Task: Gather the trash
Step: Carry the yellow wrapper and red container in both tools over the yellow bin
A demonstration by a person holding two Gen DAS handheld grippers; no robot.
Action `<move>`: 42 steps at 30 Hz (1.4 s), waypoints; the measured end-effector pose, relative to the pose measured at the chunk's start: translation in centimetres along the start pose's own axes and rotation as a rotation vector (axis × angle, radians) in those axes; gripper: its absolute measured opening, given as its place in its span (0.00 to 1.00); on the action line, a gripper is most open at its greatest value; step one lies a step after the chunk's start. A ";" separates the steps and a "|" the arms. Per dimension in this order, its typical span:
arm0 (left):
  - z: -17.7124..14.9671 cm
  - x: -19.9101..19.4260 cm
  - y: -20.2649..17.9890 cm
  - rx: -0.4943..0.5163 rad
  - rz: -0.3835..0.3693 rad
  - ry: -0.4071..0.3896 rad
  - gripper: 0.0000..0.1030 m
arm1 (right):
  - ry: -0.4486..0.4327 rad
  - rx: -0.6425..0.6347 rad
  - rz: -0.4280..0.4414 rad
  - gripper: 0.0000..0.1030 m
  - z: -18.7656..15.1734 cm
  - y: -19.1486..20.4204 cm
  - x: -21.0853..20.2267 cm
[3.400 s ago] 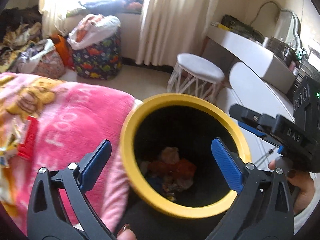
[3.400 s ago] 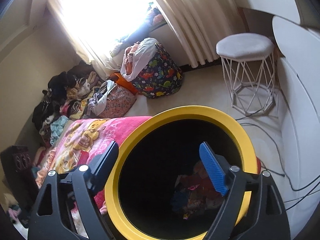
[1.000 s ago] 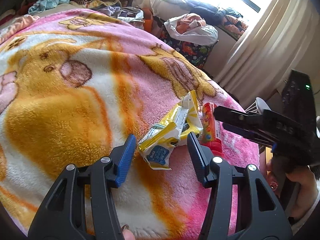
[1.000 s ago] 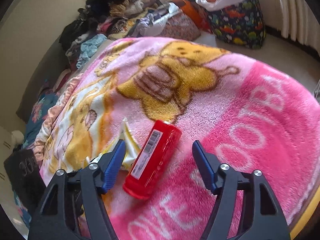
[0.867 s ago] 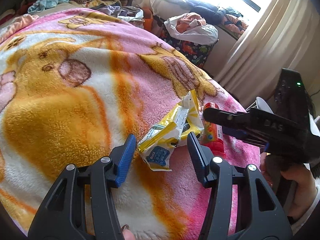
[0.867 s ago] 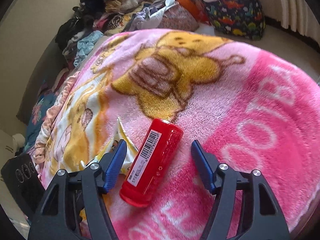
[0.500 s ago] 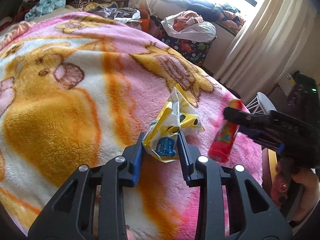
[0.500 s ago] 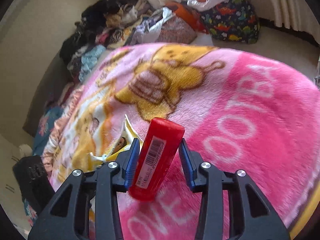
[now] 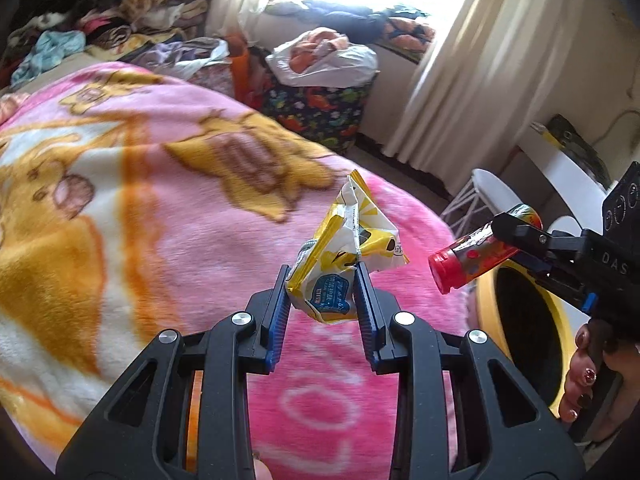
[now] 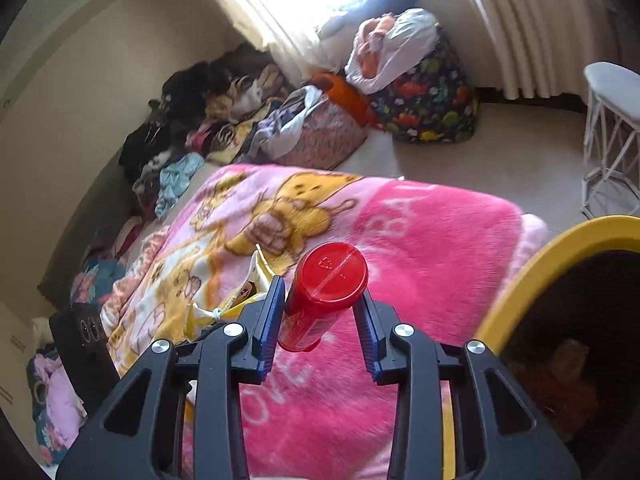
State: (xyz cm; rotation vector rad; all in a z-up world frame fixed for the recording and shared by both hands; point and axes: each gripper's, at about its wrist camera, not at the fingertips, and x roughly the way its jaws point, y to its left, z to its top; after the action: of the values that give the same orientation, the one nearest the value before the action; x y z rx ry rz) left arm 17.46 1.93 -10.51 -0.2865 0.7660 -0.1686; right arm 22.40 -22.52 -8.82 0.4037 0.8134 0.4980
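My left gripper point(image 9: 322, 276) is shut on a crumpled yellow snack wrapper point(image 9: 352, 236), held clear above the pink blanket point(image 9: 180, 208). To its right, my right gripper point(image 9: 516, 246) carries a red tube point(image 9: 460, 264) with its cap end pointing left. In the right wrist view the tube point(image 10: 328, 276) sits between the blue pads of the right gripper point(image 10: 320, 292). These jaws are closing and press on its sides. The yellow-rimmed black bin point(image 10: 532, 276) stands at the lower right with trash inside. Its rim point(image 9: 486, 292) shows just beyond the tube. The wrapper point(image 10: 256, 280) peeks out left of the tube.
A dinosaur-print bag point(image 10: 432, 116) topped with a white plastic bag stands by the curtain point(image 9: 452, 80). Piles of clothes point(image 10: 208, 120) line the wall beyond the bed. A white wire stool point(image 10: 612, 120) stands on the floor at the right. A hand point(image 9: 584, 380) holds the right gripper's handle.
Both grippers closed on their items and lifted them off the blanket: the left took the wrapper, the right the red tube. Both swung right, and the yellow bin came into view.
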 end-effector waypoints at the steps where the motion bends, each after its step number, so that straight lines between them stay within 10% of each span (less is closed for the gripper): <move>1: 0.0 -0.1 -0.6 0.009 -0.010 -0.002 0.23 | -0.011 0.006 -0.006 0.32 0.0 -0.5 -0.8; 42: -3.2 0.6 -15.5 0.313 -0.170 0.052 0.23 | -0.180 0.185 -0.255 0.32 -4.0 -12.1 -13.7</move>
State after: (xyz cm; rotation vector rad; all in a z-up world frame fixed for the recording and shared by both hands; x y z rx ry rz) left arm 14.89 -13.53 -8.21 -0.0496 0.7543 -0.4536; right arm 14.54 -39.48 -9.64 0.5002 0.7257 0.1459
